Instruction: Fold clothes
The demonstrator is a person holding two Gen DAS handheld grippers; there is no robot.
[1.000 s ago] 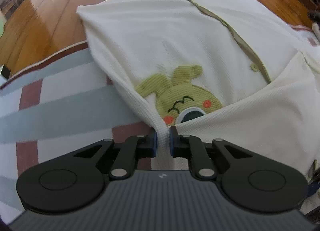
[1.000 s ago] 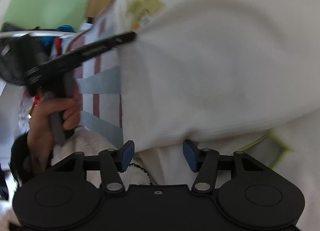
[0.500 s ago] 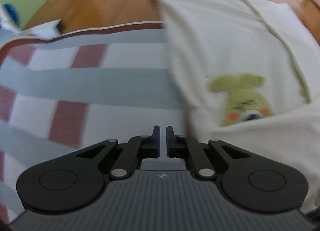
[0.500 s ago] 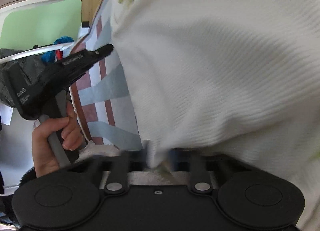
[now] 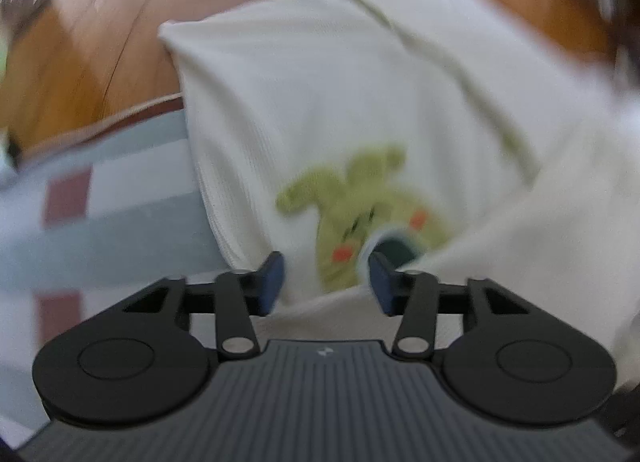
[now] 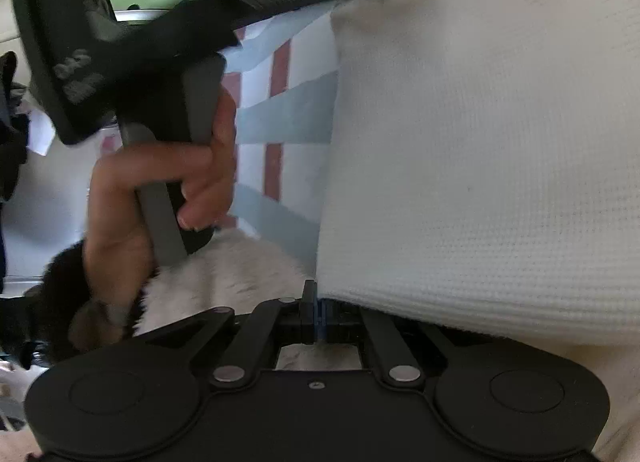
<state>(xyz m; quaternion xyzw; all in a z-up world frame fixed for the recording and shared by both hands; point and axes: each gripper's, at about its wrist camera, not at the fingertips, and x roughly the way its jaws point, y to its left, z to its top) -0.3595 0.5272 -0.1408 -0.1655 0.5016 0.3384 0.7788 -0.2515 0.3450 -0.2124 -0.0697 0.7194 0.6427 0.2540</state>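
Black plastic left hand-held gripper (image 5: 326,276), blue-padded fingers (image 5: 270,282) spread apart, gripping nothing, hovering over the near edge of a cream waffle-knit garment (image 5: 304,110). Between the pads, a green embroidered cartoon animal patch (image 5: 360,202) with orange cheeks, blurred by motion. Garment spread across a rug striped in pale blue, white and dull red (image 5: 100,214), far end reaching onto glossy brown wooden floor (image 5: 80,46).

Black right hand-held gripper (image 6: 318,316), pads pressed together on the lower corner of a raised flap of the same cream garment, seen close up with clear waffle texture. To its left, a bare hand (image 6: 160,190) gripping the grey handle of the other tool, above fluffy white fabric (image 6: 224,274).
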